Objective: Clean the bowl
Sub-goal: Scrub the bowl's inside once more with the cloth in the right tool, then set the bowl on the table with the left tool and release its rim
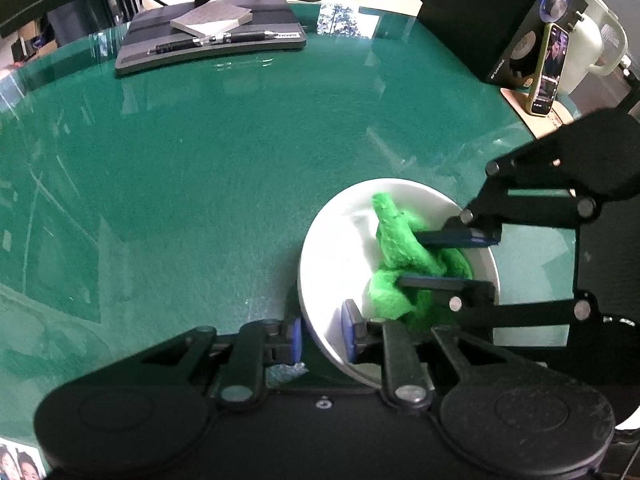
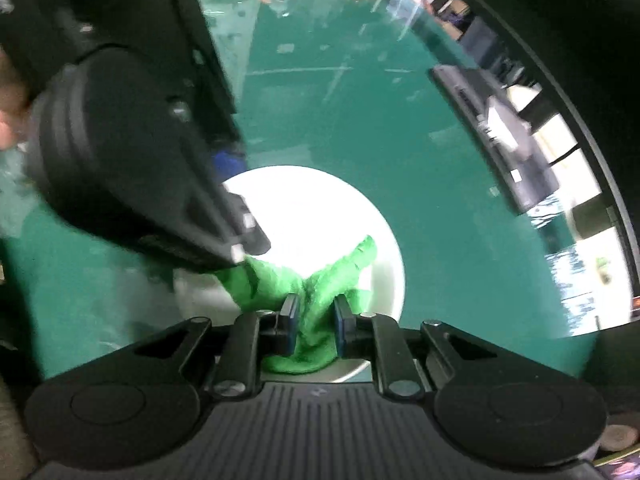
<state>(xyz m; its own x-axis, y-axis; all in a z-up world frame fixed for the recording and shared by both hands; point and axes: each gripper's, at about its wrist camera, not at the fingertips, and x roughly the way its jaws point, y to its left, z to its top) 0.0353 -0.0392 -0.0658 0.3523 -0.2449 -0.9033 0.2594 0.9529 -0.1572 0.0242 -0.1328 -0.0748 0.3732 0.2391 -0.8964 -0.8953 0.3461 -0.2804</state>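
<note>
White bowl (image 1: pixel 332 256) (green cloth (image 1: pixel 404 256)).

Cloth (image 1: pixel 404 264) in bowl (image 1: pixel 332 248) on table (image 1: pixel 200 160); notepad (image 1: pixel 212 18) & pen (image 1: pixel 212 42) on stand (image 1: pixel 208 54) behind.

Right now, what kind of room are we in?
Probably an office desk: a green glass-topped table carries a monitor stand with a notepad and pen, plus a speaker and phone.

left hand-held gripper (image 1: pixel 322 334): nearly closed, angled steeply down | right hand-held gripper (image 2: pixel 317 327): clamped, angled steeply down
</note>
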